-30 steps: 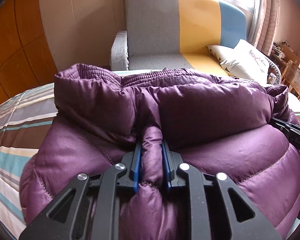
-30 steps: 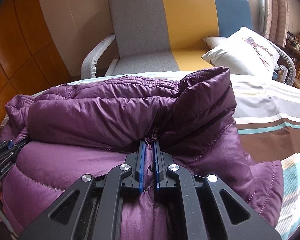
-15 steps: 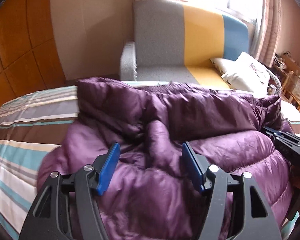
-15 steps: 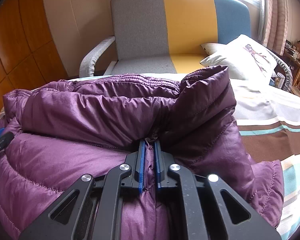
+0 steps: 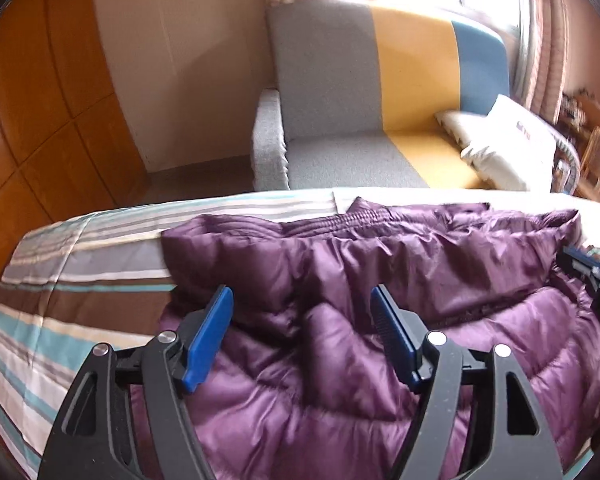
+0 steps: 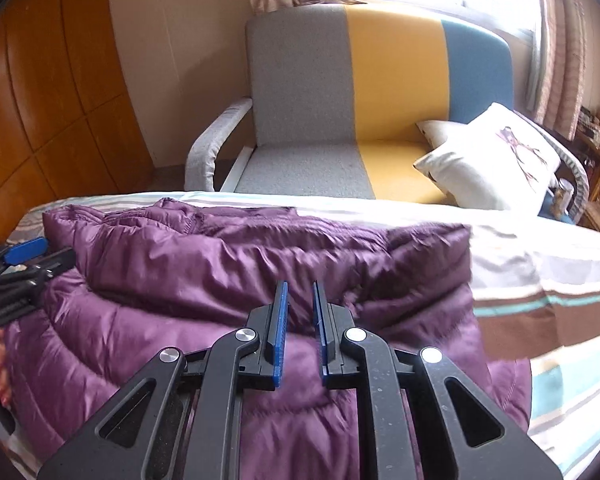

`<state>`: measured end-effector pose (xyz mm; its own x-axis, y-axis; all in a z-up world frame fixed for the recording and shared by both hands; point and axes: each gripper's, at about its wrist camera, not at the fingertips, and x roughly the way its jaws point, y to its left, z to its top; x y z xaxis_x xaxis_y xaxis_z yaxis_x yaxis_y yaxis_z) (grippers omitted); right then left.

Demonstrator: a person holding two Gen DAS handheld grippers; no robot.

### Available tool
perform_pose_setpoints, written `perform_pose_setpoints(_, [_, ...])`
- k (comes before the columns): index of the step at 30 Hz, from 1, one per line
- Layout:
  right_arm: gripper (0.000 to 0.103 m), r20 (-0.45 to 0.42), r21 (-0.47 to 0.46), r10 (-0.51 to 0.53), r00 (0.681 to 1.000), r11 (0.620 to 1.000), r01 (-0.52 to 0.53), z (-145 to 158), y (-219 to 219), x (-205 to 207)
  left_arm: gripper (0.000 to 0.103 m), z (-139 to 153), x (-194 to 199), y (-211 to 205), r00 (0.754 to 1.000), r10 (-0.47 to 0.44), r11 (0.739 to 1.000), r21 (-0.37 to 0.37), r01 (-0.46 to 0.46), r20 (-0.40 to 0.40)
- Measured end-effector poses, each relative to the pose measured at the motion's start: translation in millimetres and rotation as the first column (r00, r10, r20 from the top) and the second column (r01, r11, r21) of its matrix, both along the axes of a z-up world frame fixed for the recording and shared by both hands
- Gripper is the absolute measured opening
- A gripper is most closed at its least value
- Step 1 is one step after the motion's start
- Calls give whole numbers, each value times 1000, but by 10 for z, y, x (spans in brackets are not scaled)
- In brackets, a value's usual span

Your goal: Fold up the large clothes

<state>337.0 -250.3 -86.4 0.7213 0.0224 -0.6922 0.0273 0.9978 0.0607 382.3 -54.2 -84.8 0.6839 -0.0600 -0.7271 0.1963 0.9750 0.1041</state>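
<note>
A purple puffer jacket (image 5: 380, 280) lies folded over itself on a striped bed; it also shows in the right wrist view (image 6: 220, 272). My left gripper (image 5: 302, 300) is wide open and empty just above the jacket's near left part. My right gripper (image 6: 299, 292) is narrowly open with nothing between its blue pads, just above the jacket's near right part. The right gripper shows at the right edge of the left wrist view (image 5: 596, 276). The left gripper shows at the left edge of the right wrist view (image 6: 20, 264).
The bed has a striped sheet (image 5: 60, 292) running out past the jacket on both sides (image 6: 560, 300). Beyond it stands a grey, yellow and blue sofa (image 5: 380, 100) with white cushions (image 6: 492, 160). A wooden panelled wall (image 5: 32, 120) is on the left.
Both grippers let go of the jacket: the left opened first and pulled back, the right opened just now. The raised jacket fold dropped flat onto the bed.
</note>
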Motion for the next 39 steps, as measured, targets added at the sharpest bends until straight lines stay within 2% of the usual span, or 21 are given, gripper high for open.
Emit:
perform_pose_setpoints(3, [12,-77,-16,-11,997,1000,10,-189,78,218,72,-208,168,-10,999,32,998,49,-30,-42])
perform_pose_setpoints(5, [12,-107,36,-27,994,999,31,-336,26,301,77,-300,222,40,997,34,999,12,-34,-62])
perform_pose_setpoints(7, [12,-99,85,-41,994,995,49,-410,-40,319,78,-360,257,106,998,32,999,-32,-34,-63])
perform_pose_setpoints(9, [12,-101,90,-41,994,995,50,-461,-37,346,78,-423,298,131,997,33,998,-55,-37,-69])
perform_pose_setpoints(10, [12,-97,73,-76,992,994,83,-471,-24,355,79,-441,299,121,997,37,998,-52,-40,-65])
perform_pose_setpoints(13, [12,-93,47,-78,993,995,83,-480,26,366,79,-477,279,88,998,39,999,-23,-41,-56])
perform_pose_setpoints(16, [12,-106,49,-77,991,995,82,-424,21,328,80,-377,135,160,997,56,998,-30,-57,-52])
perform_pose_setpoints(18, [12,-102,39,-79,992,996,84,-348,56,244,83,-275,-27,314,997,69,995,-72,-72,-43])
perform_pose_setpoints(21, [12,-28,53,-50,998,997,52,-146,215,-77,87,-136,-317,612,994,109,984,-143,-109,-9])
perform_pose_setpoints(26, [12,52,44,42,998,998,-45,65,634,-687,88,-110,-808,1074,976,215,963,-172,-207,28])
perform_pose_setpoints(31, [12,43,66,112,993,991,-114,32,915,-1156,88,-304,-1107,1388,962,269,938,-216,-271,-38])
perform_pose_setpoints(33, [12,46,68,120,992,990,-123,11,1012,-1266,88,-398,-1186,1522,956,283,916,-273,-294,-81])
perform_pose_setpoints(36, [12,51,64,119,992,990,-122,-14,1124,-1335,86,-459,-1238,1612,956,271,891,-346,-294,-116])
perform_pose_setpoints(39, [12,27,21,109,994,994,-110,-69,1238,-1317,84,-482,-1279,1578,966,225,890,-378,-256,-124])
